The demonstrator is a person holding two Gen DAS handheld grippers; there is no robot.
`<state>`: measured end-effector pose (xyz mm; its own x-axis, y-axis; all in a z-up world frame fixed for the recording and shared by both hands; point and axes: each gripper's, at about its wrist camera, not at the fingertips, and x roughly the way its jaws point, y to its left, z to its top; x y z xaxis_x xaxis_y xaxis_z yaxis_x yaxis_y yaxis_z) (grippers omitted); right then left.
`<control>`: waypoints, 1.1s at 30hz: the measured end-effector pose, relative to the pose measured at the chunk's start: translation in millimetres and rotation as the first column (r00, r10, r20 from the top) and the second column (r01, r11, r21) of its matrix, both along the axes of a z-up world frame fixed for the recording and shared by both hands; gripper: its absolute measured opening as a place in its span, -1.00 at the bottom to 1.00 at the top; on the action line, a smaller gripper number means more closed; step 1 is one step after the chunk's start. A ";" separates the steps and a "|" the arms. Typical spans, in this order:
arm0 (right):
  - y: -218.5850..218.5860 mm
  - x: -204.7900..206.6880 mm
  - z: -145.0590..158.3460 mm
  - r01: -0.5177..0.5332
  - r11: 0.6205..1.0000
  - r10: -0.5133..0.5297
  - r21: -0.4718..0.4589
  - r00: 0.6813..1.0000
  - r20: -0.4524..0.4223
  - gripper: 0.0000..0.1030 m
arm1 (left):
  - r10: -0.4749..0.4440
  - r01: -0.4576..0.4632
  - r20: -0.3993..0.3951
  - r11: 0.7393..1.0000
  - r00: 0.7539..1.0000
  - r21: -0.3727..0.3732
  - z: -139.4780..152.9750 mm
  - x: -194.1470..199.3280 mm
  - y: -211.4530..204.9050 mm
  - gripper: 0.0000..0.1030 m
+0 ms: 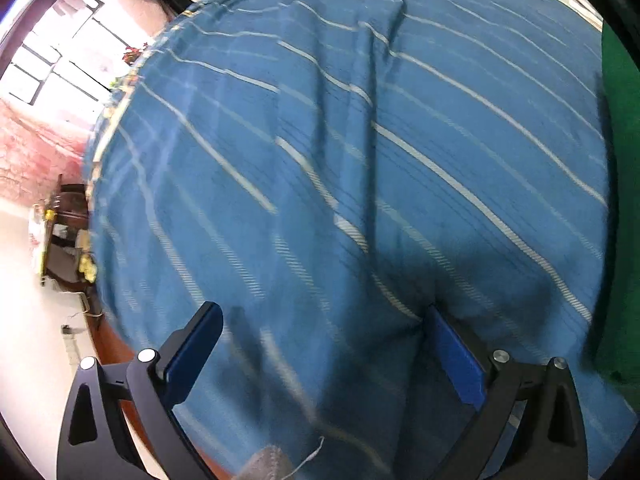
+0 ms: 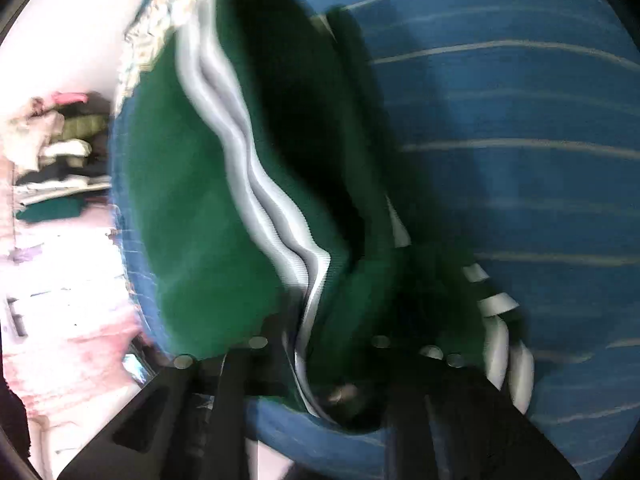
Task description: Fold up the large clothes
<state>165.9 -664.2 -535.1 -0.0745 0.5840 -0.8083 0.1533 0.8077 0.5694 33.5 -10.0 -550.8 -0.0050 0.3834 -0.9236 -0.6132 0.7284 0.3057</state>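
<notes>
A green garment (image 2: pixel 192 216) with white stripes along a seam lies bunched on a blue striped bedsheet (image 2: pixel 520 100). In the right wrist view my right gripper (image 2: pixel 320 360) is buried in its folds; the fingers are hidden by cloth and blur, and the garment seems to hang from them. In the left wrist view my left gripper (image 1: pixel 320 328) is open and empty, its blue-padded fingers (image 1: pixel 192 352) spread wide just above the blue sheet (image 1: pixel 340 140). An edge of the green garment (image 1: pixel 620 160) shows at the far right of that view.
The bed's left edge (image 1: pixel 100 208) drops to a pale floor (image 1: pixel 24 320) with a dark shelf unit (image 1: pixel 64 240) beside it. A pile of folded clothes (image 2: pixel 60 160) lies off the bed on the left of the right wrist view.
</notes>
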 end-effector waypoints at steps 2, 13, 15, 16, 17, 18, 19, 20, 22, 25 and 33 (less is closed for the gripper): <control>-6.1 -9.1 37.2 0.069 0.997 -0.072 0.030 0.993 0.092 -0.71 | -0.003 0.002 0.026 1.000 1.000 0.026 24.7 -0.3 -2.7 1.00; -82.3 -68.0 18.0 0.292 0.946 -0.302 -0.138 0.951 -0.061 -0.81 | -0.204 0.233 0.302 0.971 0.931 -0.061 130.1 74.2 -84.8 1.00; -78.2 -64.4 -13.9 0.277 0.951 -0.293 -0.138 0.950 -0.108 -0.81 | -0.245 0.274 0.298 0.960 0.923 -0.061 121.4 94.6 -97.0 1.00; -72.6 -61.2 -24.5 0.249 0.952 -0.272 -0.178 0.954 -0.123 -0.79 | -0.274 0.300 0.284 0.953 0.919 -0.049 113.2 105.8 -103.4 1.00; -65.4 -58.1 -25.0 0.214 0.954 -0.244 -0.211 0.962 -0.125 -0.75 | -0.293 0.314 0.260 0.948 0.920 -0.043 107.8 114.0 -106.8 1.00; -58.2 -55.9 -20.7 0.163 0.959 -0.194 -0.232 0.974 -0.115 -0.72 | -0.317 0.335 0.229 0.941 0.920 -0.046 97.5 123.6 -110.5 1.00; -50.8 -52.9 -14.0 0.113 0.961 -0.142 -0.251 0.984 -0.104 -0.66 | -0.329 0.347 0.219 0.936 0.919 -0.051 91.4 127.2 -110.9 1.00; -43.9 -50.7 -3.3 0.066 0.959 -0.093 -0.274 0.992 -0.086 -0.42 | -0.339 0.356 0.211 0.933 0.917 -0.047 86.5 131.7 -111.3 1.00; -41.2 -48.0 17.1 0.060 0.960 -0.074 -0.274 0.996 -0.040 -0.11 | -0.363 0.375 0.193 0.927 0.911 -0.025 86.6 140.0 -110.9 1.00; -47.1 -36.7 54.0 0.133 0.958 -0.119 -0.255 0.990 0.071 0.05 | -0.388 0.395 0.215 0.919 0.896 0.014 103.9 152.5 -111.3 1.00; 2.8 78.1 63.2 0.030 0.999 -0.026 -0.018 0.976 0.218 -0.15 | -0.465 0.452 0.158 0.885 0.871 0.109 85.9 226.3 -112.2 1.00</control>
<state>244.0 -661.4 -471.9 0.1210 0.5656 -0.8157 0.0502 0.8172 0.5741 259.8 -122.1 -464.9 0.3448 0.3632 -0.8656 -0.2631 0.9225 0.2823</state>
